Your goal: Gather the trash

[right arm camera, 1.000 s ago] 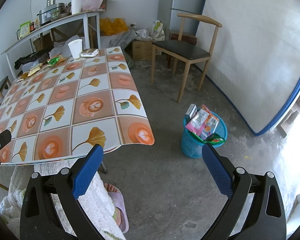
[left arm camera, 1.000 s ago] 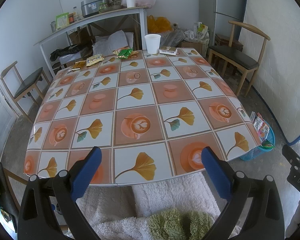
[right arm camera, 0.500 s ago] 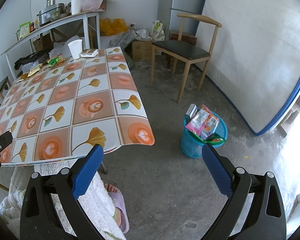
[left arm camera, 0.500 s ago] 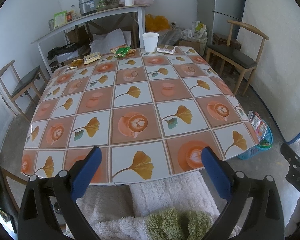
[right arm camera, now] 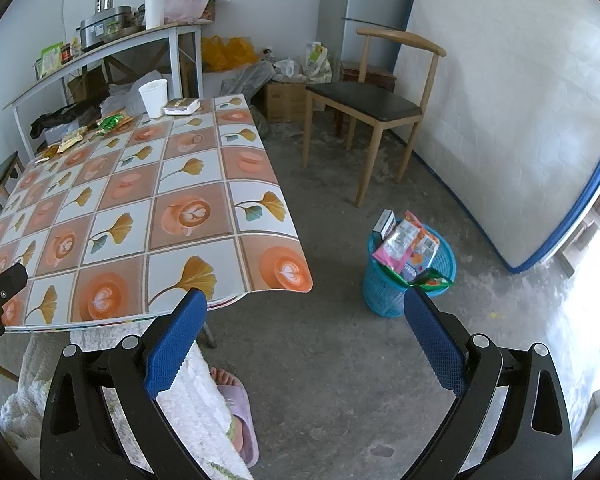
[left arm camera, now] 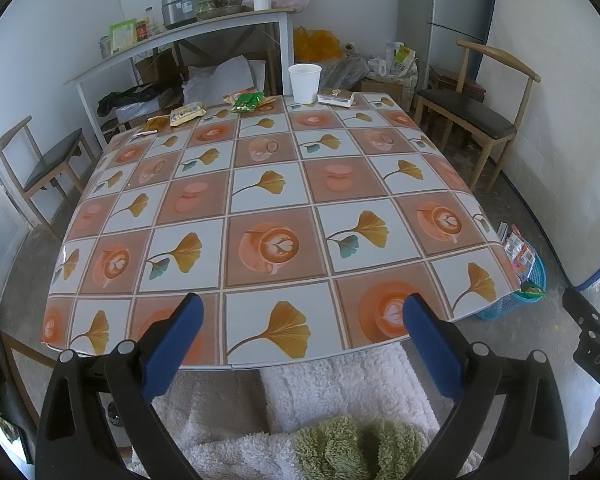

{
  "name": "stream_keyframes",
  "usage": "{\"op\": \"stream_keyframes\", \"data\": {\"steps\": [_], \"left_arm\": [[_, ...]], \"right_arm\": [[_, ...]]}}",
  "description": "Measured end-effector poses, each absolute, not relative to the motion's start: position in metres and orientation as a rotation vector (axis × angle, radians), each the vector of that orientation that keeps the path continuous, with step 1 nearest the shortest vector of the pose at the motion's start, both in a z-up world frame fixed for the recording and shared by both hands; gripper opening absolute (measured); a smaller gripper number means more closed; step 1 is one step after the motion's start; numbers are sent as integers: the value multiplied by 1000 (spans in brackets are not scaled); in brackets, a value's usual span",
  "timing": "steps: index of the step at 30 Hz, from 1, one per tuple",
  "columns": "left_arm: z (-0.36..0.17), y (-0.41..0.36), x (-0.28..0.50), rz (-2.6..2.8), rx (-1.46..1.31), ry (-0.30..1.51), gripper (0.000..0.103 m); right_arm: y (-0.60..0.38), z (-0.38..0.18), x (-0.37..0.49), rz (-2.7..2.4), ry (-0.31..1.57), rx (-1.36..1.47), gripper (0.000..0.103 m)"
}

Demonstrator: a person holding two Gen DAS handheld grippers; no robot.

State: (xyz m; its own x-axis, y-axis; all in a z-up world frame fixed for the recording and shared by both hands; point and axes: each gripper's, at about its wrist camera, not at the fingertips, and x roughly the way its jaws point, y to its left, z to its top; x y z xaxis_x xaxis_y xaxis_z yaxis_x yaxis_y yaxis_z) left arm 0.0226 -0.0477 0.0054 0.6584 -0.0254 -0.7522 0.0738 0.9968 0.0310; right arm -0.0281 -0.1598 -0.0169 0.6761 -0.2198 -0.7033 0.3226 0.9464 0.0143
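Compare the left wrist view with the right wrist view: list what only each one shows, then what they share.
Left wrist only: the wooden chair left of the table and the open left tongs.

Right wrist only: the slippered foot, the whole blue trash basket and the open right tongs.

Both: the patterned table, white paper cup, green wrapper, and small box.

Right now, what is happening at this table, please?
A person is clearing trash with two hand-held grippers. Both the left gripper and the right gripper are open and hold nothing. The blue basket on the floor already holds several wrappers. A paper cup, a small box and snack packets lie at the table's far edge.
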Motion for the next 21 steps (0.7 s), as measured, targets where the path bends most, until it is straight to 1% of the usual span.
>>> {"op": "stream_keyframes", "data": {"steps": [21], "left_arm": [[8,-43,23,-54,56,850,98]], "right_arm": [[-158,-16,-26,-306,769,139,94]]}}
